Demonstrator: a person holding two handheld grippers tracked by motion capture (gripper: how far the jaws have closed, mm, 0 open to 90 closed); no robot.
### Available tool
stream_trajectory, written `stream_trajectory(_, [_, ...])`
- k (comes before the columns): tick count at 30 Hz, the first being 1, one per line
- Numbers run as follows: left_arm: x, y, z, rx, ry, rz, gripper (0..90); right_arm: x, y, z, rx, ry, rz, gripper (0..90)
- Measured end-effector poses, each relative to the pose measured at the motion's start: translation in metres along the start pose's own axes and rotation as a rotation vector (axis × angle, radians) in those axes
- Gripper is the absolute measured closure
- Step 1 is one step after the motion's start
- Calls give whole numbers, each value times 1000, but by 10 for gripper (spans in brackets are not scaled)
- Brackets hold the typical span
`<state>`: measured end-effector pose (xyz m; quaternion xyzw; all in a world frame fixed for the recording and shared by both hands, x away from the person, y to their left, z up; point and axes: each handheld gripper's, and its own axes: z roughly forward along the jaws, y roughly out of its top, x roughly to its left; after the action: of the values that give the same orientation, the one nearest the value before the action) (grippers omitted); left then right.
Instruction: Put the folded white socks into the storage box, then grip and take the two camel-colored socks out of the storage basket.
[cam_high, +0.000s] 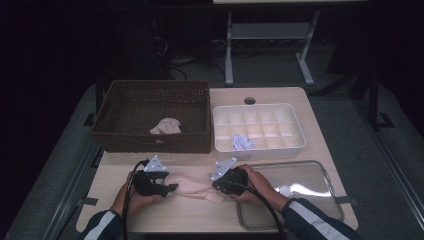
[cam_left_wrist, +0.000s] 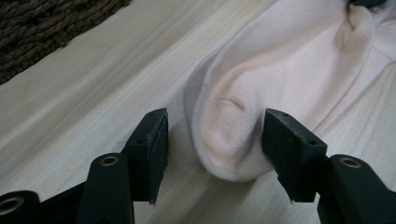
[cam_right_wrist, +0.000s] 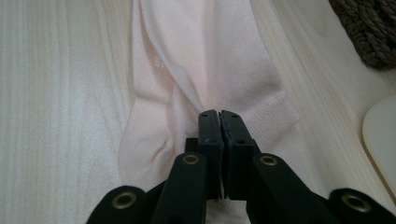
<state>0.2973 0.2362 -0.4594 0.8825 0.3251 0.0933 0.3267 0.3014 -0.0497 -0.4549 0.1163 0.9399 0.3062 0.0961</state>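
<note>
A pale pink sock (cam_high: 192, 184) lies flat on the wooden table near its front edge, between my two grippers. My left gripper (cam_high: 172, 187) is at its left end. In the left gripper view the rounded end of the sock (cam_left_wrist: 280, 60) sits between the parted jaws of that gripper (cam_left_wrist: 217, 126); the right pad (cam_left_wrist: 285, 140) is at the fabric and the left pad stands apart from it. My right gripper (cam_high: 216, 184) is at the sock's right end. In the right gripper view this gripper (cam_right_wrist: 219, 116) is shut, pinching a fold of the sock (cam_right_wrist: 196, 60) at its ribbed cuff.
A brown wicker basket (cam_high: 155, 145) at the back left holds another pink sock (cam_high: 166, 126). A white divided box (cam_high: 260, 150) behind my right hand has a white and blue sock (cam_high: 242, 142) in one cell. A clear tray (cam_high: 310, 175) lies at the front right.
</note>
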Motion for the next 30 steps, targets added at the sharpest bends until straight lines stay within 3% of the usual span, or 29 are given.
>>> stream_trajectory(5, [3, 0, 0, -9, -11, -29, 421, -1, -1, -2, -2, 12, 16, 854])
stream_trajectory(6, [4, 0, -1, -13, -23, -44, 416, -2, 0, -5, -34, 29, 43, 851])
stream_trajectory(7, [8, -2, -1, -37, -52, -85, 403, -4, 2, -9, -60, 37, 57, 853])
stream_trajectory(11, [9, -2, -3, -73, -63, -123, 359, -3, 7, -16, -84, 9, 59, 876])
stream_trajectory(17, [7, 1, 0, -71, -30, -128, 275, 2, 18, -7, -60, -7, 39, 900])
stream_trajectory(20, [8, 1, 4, -55, -20, -124, 274, 1, 24, 0, -51, -10, 24, 900])
stream_trajectory(24, [7, 2, 5, -49, -12, -108, 272, 0, 31, 7, -51, -3, 40, 900])
stream_trajectory(30, [2, 3, 6, -36, 4, -72, 283, 2, 33, 20, 13, -14, 22, 879])
